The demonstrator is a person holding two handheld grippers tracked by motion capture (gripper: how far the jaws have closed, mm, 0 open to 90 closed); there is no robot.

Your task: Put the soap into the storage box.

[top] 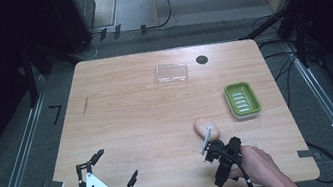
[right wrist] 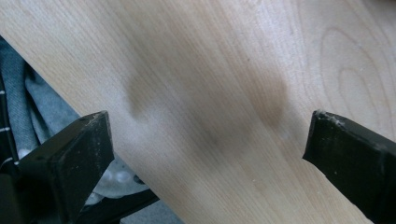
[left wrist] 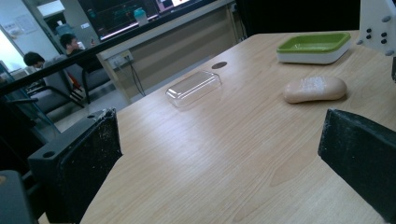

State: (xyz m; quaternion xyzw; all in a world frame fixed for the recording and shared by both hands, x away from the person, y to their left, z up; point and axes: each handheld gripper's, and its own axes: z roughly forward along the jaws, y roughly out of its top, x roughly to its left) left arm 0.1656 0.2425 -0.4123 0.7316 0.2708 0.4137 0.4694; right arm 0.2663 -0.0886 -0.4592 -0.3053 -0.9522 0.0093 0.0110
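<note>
Right jaws: spread wide with nothing between them, bare wood grain beneath in the right gripper view.
Right gripper (top: 221, 158): held in the right hand (top: 255, 160) above the near right part of the tabletop (top: 134, 124), just short of the soap bar, near its close end; whether touching it, cannot tell.
Left jaws: spread wide too, nothing between them, bare wood ahead in the left gripper view.
Left gripper (top: 110, 168): at the near left corner of the tabletop, grey three-cornered plate on top, well apart from the right gripper.
Soap bar (top: 207, 128): pale peach, oval, lying flat on the tabletop, just beyond the right gripper; also seen at (left wrist: 315, 88), apart from the dish.
Soap dish (top: 242, 100): green tray on a white base, right side of the tabletop, near the soap bar and farther from the person; seen at (left wrist: 314, 46) behind the bar.
Clear lid (top: 171, 73): transparent, rectangular, resting on the far middle of the tabletop, well apart from soap and dish; seen at (left wrist: 194, 87).
Round hole (top: 201, 59): dark, just right of the clear lid near the far edge.
</note>
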